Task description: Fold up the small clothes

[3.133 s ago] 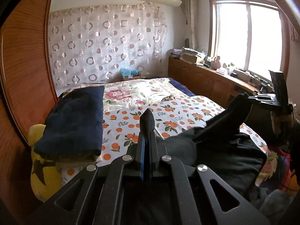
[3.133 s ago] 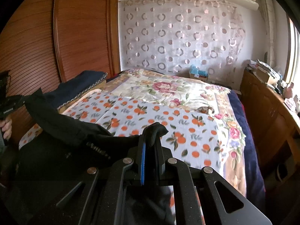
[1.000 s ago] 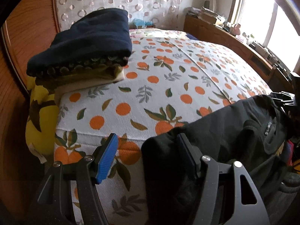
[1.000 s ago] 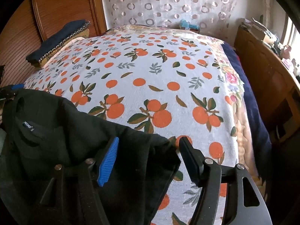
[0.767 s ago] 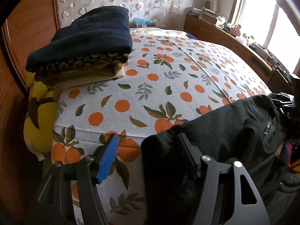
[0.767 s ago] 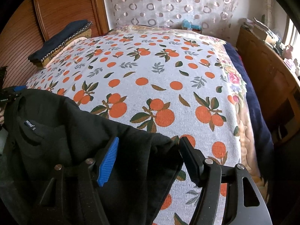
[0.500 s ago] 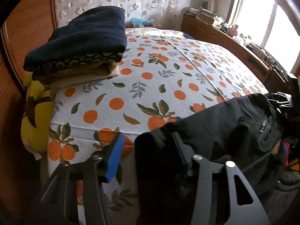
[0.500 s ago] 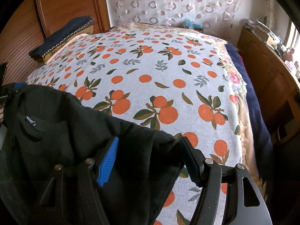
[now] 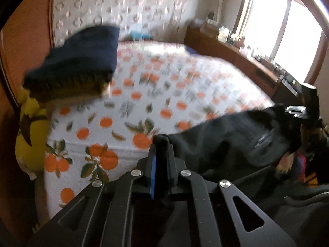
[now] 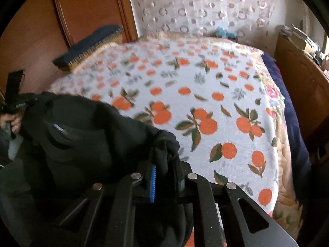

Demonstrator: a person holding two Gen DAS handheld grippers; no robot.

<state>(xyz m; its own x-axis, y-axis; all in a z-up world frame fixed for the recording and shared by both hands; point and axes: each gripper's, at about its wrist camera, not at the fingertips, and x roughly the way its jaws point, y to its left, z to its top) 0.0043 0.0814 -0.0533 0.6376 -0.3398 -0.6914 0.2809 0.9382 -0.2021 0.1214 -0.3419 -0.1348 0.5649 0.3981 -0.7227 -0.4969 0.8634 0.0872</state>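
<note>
A black garment [image 9: 230, 142] is stretched between my two grippers at the near edge of the bed; it also shows in the right wrist view [image 10: 86, 135], with a small label at its neck. My left gripper [image 9: 161, 144] is shut on one corner of the garment. My right gripper [image 10: 164, 150] is shut on the other corner, with cloth bunched over its fingertips. The right gripper shows at the far right of the left wrist view [image 9: 304, 111], and the left gripper at the far left of the right wrist view [image 10: 14, 100]. The lower part of the garment hangs out of sight.
The bed has an orange-print cover [image 10: 205, 94]. A stack of folded clothes with a navy one on top [image 9: 80, 61] lies at the bed's far left, by the wooden wardrobe [image 10: 82, 14]. A yellow pillow [image 9: 33, 131] hangs at the left corner. A wooden cabinet [image 9: 236, 55] runs under the window.
Both grippers were open with the garment lying between their fingers; now both have shut on its corners and lifted them. The views are blurred from movement.
</note>
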